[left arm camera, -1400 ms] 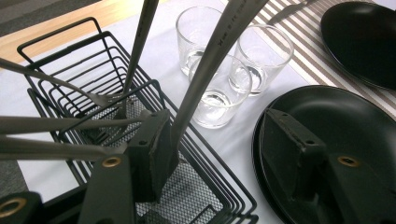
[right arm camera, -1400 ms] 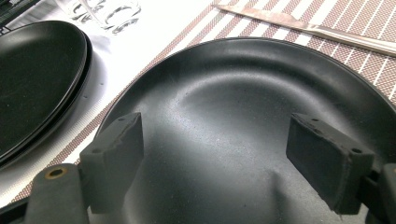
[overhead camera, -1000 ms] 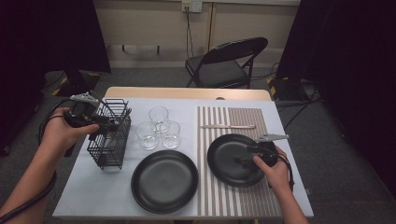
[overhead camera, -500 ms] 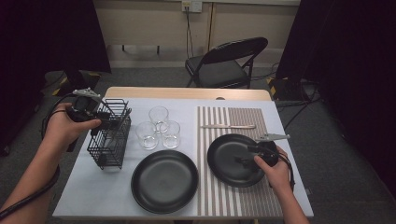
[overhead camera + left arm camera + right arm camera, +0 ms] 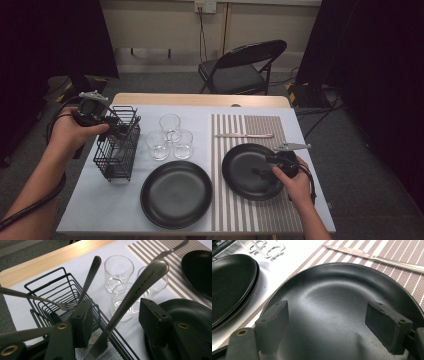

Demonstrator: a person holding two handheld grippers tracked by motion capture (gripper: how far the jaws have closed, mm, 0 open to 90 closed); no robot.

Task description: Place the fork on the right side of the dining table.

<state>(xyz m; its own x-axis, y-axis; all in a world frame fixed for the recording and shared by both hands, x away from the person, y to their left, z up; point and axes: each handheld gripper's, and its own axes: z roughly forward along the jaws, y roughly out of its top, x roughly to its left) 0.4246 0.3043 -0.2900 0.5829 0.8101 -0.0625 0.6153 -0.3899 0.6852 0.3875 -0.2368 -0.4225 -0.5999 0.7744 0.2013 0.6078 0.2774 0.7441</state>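
Note:
My left gripper [image 5: 117,131] reaches into the top of a black wire cutlery caddy [image 5: 116,159] at the table's left. In the left gripper view its jaws [image 5: 117,315] stand open around an upright steel utensil handle [image 5: 147,277], and neither pad touches it. A second handle [image 5: 91,277] leans in the caddy [image 5: 50,287], and a fork [image 5: 30,296] lies across it. My right gripper [image 5: 257,172] hovers open over a black plate [image 5: 240,165] on the striped placemat [image 5: 250,215]. Nothing sits between its jaws [image 5: 329,322] above the plate [image 5: 332,290].
Three clear glasses [image 5: 170,137] stand beside the caddy. A second black plate [image 5: 175,192] lies at the front centre. A knife [image 5: 245,135] rests on the placemat behind the right plate. A folding chair [image 5: 240,65] stands beyond the table's far edge.
My left gripper has edged slightly up and away at the caddy's top. The right gripper has kept still over its plate.

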